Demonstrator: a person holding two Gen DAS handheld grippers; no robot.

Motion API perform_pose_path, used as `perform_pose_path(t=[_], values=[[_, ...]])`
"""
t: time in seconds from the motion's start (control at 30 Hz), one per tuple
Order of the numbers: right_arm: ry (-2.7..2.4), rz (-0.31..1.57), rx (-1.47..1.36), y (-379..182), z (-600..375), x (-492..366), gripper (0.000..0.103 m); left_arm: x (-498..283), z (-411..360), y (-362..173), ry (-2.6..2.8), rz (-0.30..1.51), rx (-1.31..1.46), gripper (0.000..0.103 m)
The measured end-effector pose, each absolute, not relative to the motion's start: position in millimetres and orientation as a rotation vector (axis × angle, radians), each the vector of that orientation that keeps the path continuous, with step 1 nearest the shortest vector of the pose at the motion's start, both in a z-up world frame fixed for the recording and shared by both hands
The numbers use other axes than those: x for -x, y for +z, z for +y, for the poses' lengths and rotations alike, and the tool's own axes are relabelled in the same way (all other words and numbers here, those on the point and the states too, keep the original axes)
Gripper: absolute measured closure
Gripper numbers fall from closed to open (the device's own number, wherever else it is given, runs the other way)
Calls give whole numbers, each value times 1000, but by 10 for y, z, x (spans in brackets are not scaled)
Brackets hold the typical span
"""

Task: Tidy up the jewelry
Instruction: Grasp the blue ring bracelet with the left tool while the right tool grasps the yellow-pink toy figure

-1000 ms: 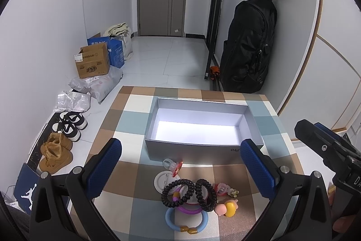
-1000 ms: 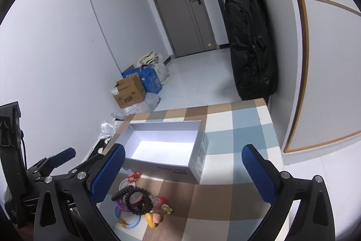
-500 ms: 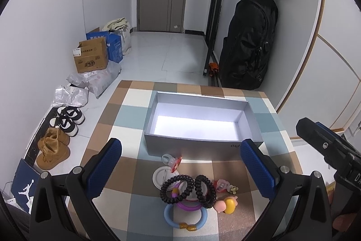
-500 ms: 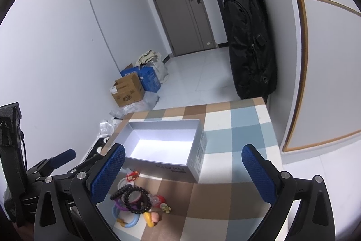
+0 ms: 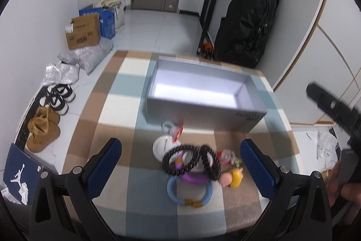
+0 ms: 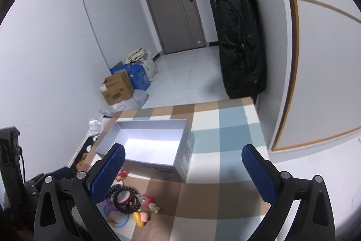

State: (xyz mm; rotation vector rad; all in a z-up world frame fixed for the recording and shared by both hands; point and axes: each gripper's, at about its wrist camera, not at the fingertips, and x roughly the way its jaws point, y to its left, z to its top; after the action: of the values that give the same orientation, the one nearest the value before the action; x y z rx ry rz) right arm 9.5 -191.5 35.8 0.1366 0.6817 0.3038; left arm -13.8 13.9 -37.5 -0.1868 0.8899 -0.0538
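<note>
A small heap of jewelry lies on the checked tablecloth (image 5: 117,110) in front of an empty grey box (image 5: 200,92). Two black bead bracelets (image 5: 181,158) top the heap, over a purple ring (image 5: 195,177), a blue ring (image 5: 189,194), a white round piece (image 5: 161,146) and a yellow-pink charm (image 5: 232,176). My left gripper (image 5: 180,164) hangs open above the heap, fingers on either side. My right gripper (image 6: 182,175) is open too, over the cloth right of the heap (image 6: 123,198), holding nothing. The box (image 6: 144,143) sits just beyond.
The table's right edge meets a white wall with a wooden trim. A black backpack (image 5: 246,24) hangs past the far edge. Cardboard boxes (image 5: 83,31), bags and shoes (image 5: 42,128) lie on the floor at the left. The other gripper's body (image 5: 334,110) is at the right.
Both grippers have moved forward and down toward the table. The heap and the box look larger and sit higher in the left wrist view. Nothing was grasped.
</note>
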Motion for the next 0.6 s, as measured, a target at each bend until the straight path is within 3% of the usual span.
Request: perform_pose_path(t=[0.37, 0.6], values=[[295, 708, -207, 424, -1953, -213, 0, 235, 56, -758, -91, 1125, 179, 5], [302, 748, -222, 398, -1958, -267, 0, 197, -35, -825, -80, 1163, 108, 7]])
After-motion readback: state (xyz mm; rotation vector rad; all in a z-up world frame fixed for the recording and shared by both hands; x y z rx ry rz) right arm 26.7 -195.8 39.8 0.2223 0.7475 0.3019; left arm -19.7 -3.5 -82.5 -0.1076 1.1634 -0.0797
